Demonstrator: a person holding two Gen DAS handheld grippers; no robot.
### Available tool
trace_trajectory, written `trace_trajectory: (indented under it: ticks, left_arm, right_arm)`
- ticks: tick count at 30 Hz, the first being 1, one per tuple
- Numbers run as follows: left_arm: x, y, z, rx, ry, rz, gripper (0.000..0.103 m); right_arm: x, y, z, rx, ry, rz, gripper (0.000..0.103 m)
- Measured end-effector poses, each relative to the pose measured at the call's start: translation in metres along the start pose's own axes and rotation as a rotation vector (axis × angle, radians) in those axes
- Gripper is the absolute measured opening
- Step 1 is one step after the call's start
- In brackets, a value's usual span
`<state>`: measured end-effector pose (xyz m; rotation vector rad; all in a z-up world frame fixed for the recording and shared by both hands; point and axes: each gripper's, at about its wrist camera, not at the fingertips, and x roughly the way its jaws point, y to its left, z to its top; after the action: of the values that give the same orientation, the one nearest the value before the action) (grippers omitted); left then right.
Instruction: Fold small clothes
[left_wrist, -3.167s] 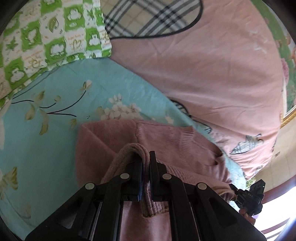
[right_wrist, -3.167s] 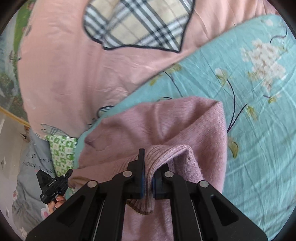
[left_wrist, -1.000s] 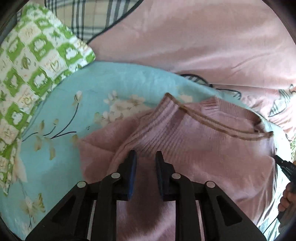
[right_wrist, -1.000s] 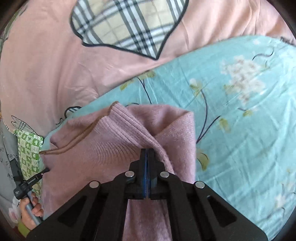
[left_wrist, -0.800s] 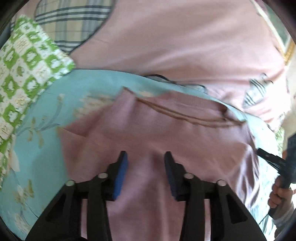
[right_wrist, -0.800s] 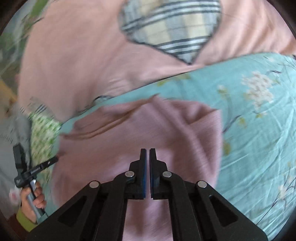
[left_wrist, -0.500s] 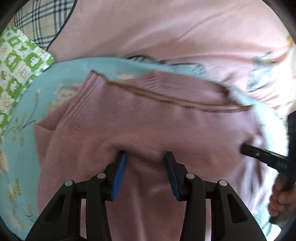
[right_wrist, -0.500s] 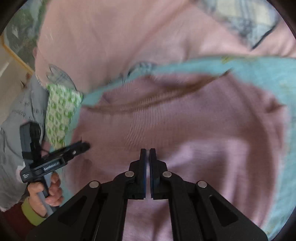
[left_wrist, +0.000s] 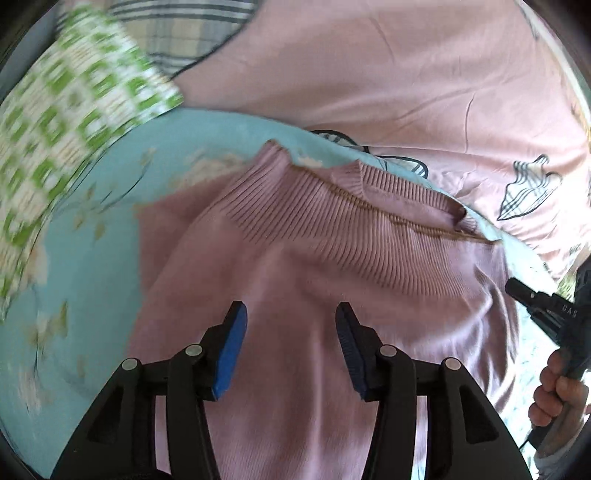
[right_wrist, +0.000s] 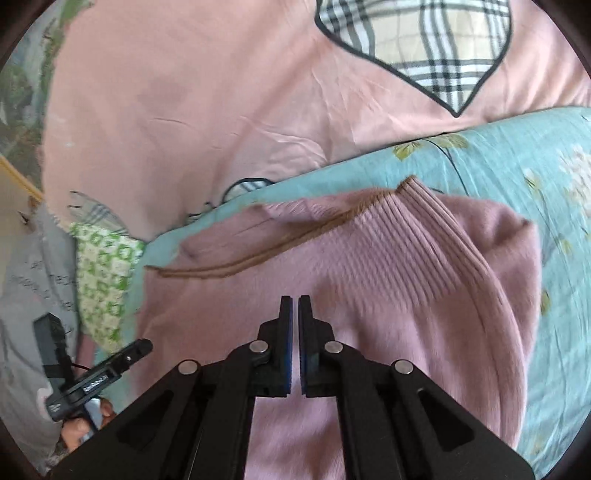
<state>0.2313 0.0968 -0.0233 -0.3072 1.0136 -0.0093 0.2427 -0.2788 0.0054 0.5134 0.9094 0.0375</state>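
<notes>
Sweater (left_wrist: 332, 280) beneath parted left fingers (left_wrist: 231, 339)

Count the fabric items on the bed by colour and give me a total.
Mauve: 1, the knit sweater
Teal floral: 1, the sheet
Pink: 1, the quilt with a plaid heart patch
Green-and-white checked: 1, the cloth
Total: 4
</notes>
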Motion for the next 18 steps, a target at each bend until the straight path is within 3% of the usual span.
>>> trace_trajectory:
  ticks: [11,18]
  left_arm:
    - [-0.062,0.058,-0.092,-0.18,0.037,-0.067,0.054]
    - [-0.074,0.077,-0.129,-0.246,0.067,-0.089,0.055]
  right_arm:
    - [-0.038,0.023,-0.071,-0.008,0.034,0.02,0.004]
    - [-0.054,0.04,-0.12,0.0,0.071,0.035,0.019]
